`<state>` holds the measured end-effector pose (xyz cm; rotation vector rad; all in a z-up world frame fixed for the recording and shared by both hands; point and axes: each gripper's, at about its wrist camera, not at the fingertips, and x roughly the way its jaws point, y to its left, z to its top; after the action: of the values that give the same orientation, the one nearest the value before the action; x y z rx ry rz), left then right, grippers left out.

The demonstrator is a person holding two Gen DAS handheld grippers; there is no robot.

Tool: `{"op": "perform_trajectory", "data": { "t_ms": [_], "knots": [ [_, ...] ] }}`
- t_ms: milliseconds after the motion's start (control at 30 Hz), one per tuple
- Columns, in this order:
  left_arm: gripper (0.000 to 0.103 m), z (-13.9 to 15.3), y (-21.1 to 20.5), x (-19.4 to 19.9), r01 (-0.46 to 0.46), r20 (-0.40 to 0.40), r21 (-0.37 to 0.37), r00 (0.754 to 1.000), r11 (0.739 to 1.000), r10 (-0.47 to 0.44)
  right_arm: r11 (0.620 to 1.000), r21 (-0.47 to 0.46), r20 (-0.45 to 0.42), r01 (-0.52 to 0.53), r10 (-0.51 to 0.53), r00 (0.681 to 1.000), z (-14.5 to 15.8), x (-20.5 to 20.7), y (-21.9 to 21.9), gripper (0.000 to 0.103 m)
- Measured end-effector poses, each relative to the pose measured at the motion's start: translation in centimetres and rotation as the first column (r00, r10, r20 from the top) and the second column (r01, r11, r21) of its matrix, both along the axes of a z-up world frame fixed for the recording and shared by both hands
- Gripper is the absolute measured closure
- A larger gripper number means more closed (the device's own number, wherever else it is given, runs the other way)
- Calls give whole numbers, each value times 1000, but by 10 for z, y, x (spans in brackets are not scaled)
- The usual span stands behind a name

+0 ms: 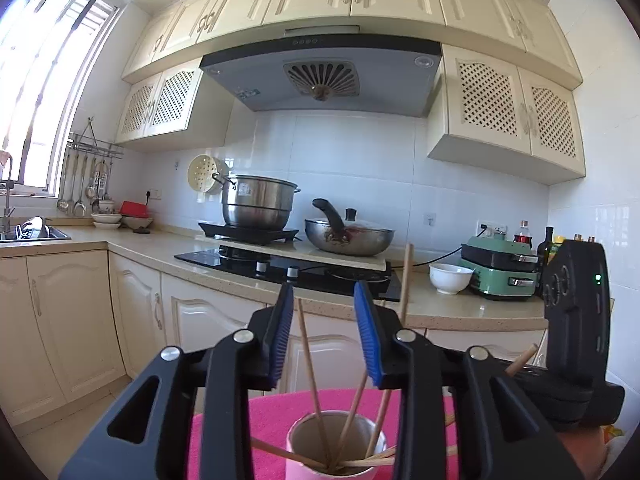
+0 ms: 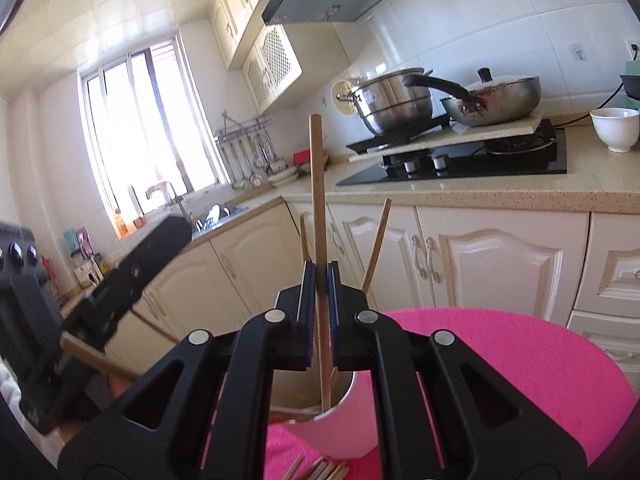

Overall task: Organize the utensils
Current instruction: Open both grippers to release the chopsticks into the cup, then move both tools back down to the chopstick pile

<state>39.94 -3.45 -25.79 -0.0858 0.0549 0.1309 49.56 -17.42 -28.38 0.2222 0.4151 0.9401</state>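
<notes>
Bamboo, pale and slender: my right claw (image 2: 319,280) pinches one chopstick (image 2: 318,200) upright between its blue pads, its lower end dipping into the pink cup (image 2: 344,428) below. My left claw (image 1: 325,300) hangs wide above that same cup (image 1: 300,468), gripping nothing. Several more chopsticks (image 1: 310,368) lean inside it at loose angles, some crossing near the bottom. The cup stands on a pink cloth (image 2: 520,360) over a round table. A few loose sticks (image 2: 320,470) lie on the cloth just beside the cup.
</notes>
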Motion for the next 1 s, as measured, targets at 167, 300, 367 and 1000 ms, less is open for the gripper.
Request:
{"op": "perform_trajectory", "data": {
  "t_ms": [167, 300, 367, 1000],
  "knots": [
    [64, 5, 4, -4, 3, -38, 16, 999, 1000, -2, 999, -19, -20, 49, -50, 999, 3, -11, -2, 96],
    [57, 11, 8, -10, 8, -60, 14, 998, 1000, -7, 993, -53, -20, 104, -106, 994, 10, -24, -4, 87],
    [55, 15, 11, -15, 11, -64, 12, 998, 1000, -10, 989, -61, -9, 137, -138, 990, 14, -33, -6, 57],
    [50, 78, 29, -102, 55, -154, 60, 987, 997, -46, 924, -139, 74, 357, -349, 934, 94, -151, -14, 44]
  ]
}}
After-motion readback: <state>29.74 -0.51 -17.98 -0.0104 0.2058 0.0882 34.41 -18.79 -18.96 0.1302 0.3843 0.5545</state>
